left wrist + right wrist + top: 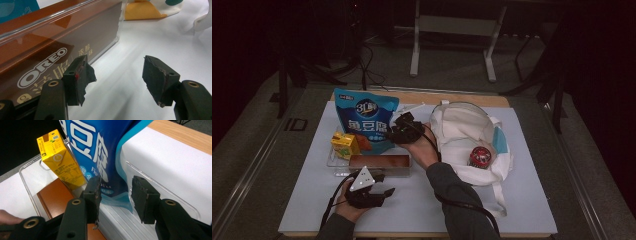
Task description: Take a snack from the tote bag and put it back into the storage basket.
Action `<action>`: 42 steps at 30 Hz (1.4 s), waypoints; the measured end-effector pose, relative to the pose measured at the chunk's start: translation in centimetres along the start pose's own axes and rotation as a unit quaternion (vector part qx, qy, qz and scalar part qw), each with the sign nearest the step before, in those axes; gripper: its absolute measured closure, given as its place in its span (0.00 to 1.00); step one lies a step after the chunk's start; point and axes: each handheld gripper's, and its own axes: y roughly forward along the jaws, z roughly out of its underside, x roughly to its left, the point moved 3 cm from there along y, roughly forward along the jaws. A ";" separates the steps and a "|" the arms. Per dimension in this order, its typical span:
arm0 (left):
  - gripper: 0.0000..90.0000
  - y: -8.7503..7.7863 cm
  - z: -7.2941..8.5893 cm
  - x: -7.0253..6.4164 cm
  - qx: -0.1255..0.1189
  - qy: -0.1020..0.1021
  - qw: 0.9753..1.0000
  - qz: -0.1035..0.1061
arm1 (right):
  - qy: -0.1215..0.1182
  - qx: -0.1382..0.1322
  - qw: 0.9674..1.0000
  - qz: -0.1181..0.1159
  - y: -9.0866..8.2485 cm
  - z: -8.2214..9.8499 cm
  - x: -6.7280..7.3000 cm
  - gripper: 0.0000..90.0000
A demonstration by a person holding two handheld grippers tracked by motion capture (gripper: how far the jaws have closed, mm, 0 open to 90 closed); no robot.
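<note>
A clear tray (334, 167) on the white table holds a blue snack bag (364, 120), a yellow drink carton (344, 145) and a brown Oreo box (379, 161). My right gripper (392, 131) is at the bag's right side. In the right gripper view its jaws (116, 197) stand open around the lower edge of the blue bag (100, 150), with the carton (60, 160) to the left. My left gripper (382, 184) hovers in front of the tray. Its jaws (117, 80) are open over bare table, beside the Oreo box (50, 45).
A white tote bag (462, 135) lies open at the right of the tray with a red can (480, 156) resting on it. Black cables trail from both grippers. A wooden strip edges the table's far side (472, 99).
</note>
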 end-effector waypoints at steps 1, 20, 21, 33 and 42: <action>0.42 0.0 0.0 0.0 0.000 0.000 1.000 0.000 | 0.000 0.000 1.000 0.000 0.0 0.0 0.0 0.65; 0.42 0.0 0.0 0.0 -0.001 -0.004 1.000 -0.002 | -0.009 -0.007 1.000 0.013 -5.4 0.6 -2.4 0.71; 0.41 0.0 0.0 0.0 -0.001 -0.005 1.000 -0.002 | -0.009 -0.007 1.000 0.013 -5.4 0.6 -2.4 0.71; 0.41 0.0 0.0 0.2 -0.002 -0.008 1.000 -0.001 | -0.017 0.020 0.999 0.036 -8.4 1.5 -3.9 0.98; 0.41 0.0 0.0 0.2 -0.004 -0.012 1.000 0.000 | -0.021 0.035 0.998 0.049 -9.7 2.6 -5.0 1.00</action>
